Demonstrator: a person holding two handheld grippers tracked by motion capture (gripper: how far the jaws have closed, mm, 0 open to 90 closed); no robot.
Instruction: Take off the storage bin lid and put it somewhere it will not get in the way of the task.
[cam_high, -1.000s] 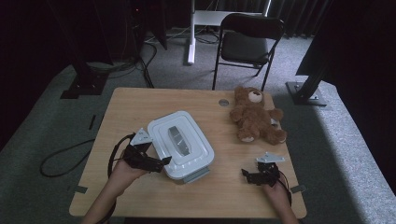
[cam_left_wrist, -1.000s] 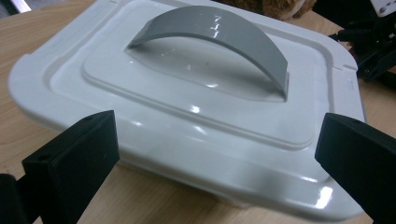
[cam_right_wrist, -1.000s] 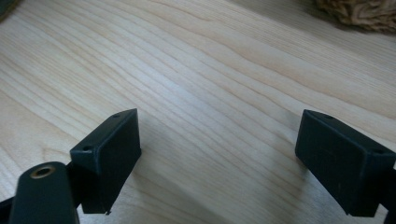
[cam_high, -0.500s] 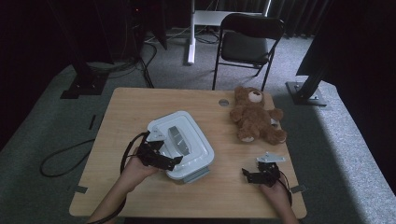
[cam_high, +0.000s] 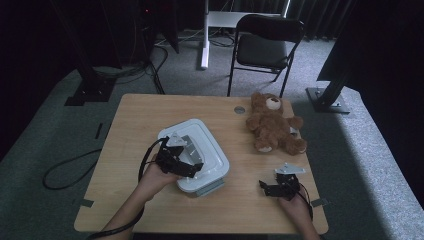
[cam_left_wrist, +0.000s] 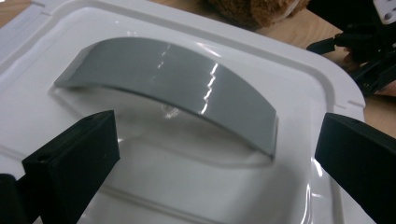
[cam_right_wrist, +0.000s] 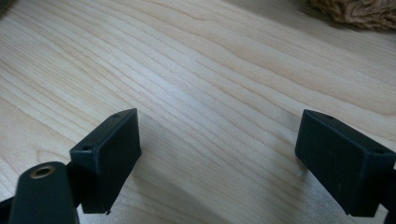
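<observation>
Left gripper (cam_left_wrist: 215, 154) jaws wide over box (cam_high: 212, 150) handle (cam_left_wrist: 173, 88); right gripper (cam_right_wrist: 219, 158) jaws wide, empty; teddy bear (cam_high: 272, 125) beside

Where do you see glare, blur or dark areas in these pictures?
Left gripper view: bright glare streaks on the grey handle of the white lid; near jaws soft. Right gripper view: even light on the table, jaw shadows faint. High view: dim overall, the floor and background nearly black.

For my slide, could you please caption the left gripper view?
Open left gripper poised over the curved grey handle of a white plastic box lid, black jaws on either side.
</observation>
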